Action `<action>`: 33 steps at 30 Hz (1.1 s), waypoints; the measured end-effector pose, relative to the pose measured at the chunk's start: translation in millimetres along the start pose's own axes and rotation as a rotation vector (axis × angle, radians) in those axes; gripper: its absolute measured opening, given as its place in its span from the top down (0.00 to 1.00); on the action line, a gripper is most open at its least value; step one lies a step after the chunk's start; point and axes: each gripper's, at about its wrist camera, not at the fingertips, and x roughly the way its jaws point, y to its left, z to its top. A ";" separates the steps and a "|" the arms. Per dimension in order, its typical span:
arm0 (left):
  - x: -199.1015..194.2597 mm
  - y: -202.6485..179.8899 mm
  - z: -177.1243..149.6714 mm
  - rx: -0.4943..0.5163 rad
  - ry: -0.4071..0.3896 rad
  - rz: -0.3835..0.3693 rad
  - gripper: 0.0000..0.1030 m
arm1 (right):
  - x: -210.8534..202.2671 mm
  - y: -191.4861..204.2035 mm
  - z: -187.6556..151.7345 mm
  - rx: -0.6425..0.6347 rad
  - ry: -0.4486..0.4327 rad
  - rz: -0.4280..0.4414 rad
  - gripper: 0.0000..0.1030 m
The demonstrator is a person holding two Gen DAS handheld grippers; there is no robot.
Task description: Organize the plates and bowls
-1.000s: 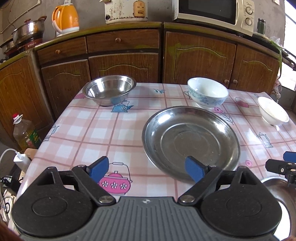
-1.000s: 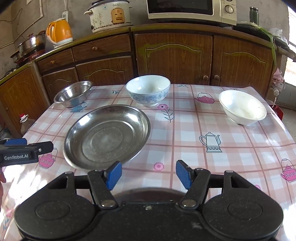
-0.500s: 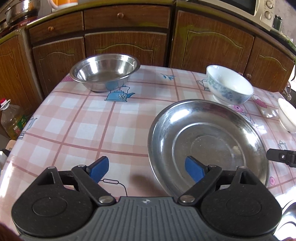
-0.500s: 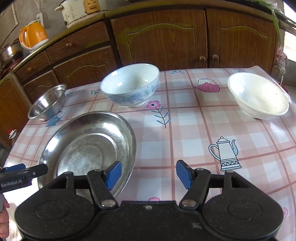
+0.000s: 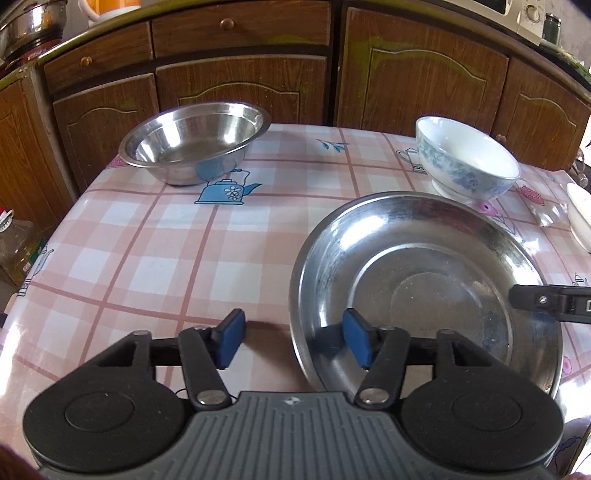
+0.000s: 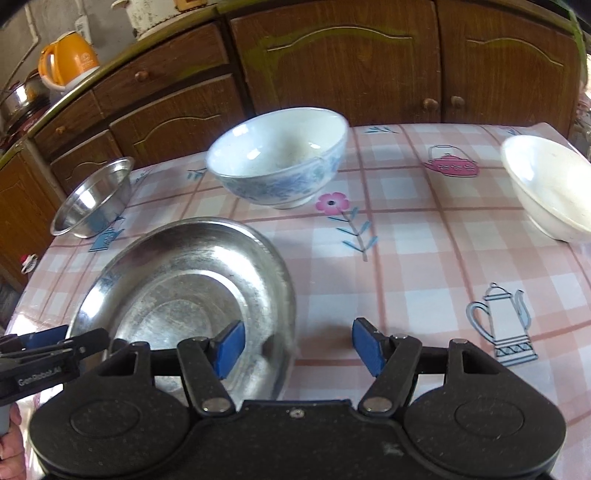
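A wide steel plate (image 5: 424, 229) lies on the checked tablecloth. My left gripper (image 5: 293, 343) straddles its left rim, one blue pad inside the plate and one outside; the jaws are closing, with gaps still showing at the rim. My right gripper (image 6: 298, 349) straddles the plate's (image 6: 177, 266) right rim the same way, jaws closing and not pressing. Behind the plate stand a steel bowl (image 5: 192, 140), a blue-patterned bowl (image 5: 465, 162) and, far right, a white bowl (image 6: 546, 184).
Brown cabinets (image 5: 243, 88) run close behind the table. An orange kettle (image 6: 68, 62) and a steel pot (image 5: 33, 22) sit on the counter. An oil bottle (image 5: 14, 243) stands on the floor past the table's left edge. A hand (image 6: 11, 443) holds the left gripper.
Both grippers came forward and down onto the steel plate. Their jaws have narrowed, and the plate's left and right rims now lie between the pads.
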 end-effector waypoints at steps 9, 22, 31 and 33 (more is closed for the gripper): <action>-0.5 -2.6 -0.2 0.008 0.006 -0.035 0.73 | -3.3 7.8 -2.0 -0.003 -0.014 0.016 0.72; -36.5 -13.5 5.8 0.037 -0.078 -0.045 0.74 | -46.9 10.3 -0.3 -0.049 -0.096 -0.021 0.72; -81.0 -14.2 4.6 0.041 -0.141 -0.021 0.75 | -93.7 21.7 -5.5 -0.074 -0.147 -0.002 0.72; -92.8 -14.0 3.6 0.033 -0.151 -0.010 0.75 | -104.3 25.8 -7.4 -0.077 -0.157 0.005 0.72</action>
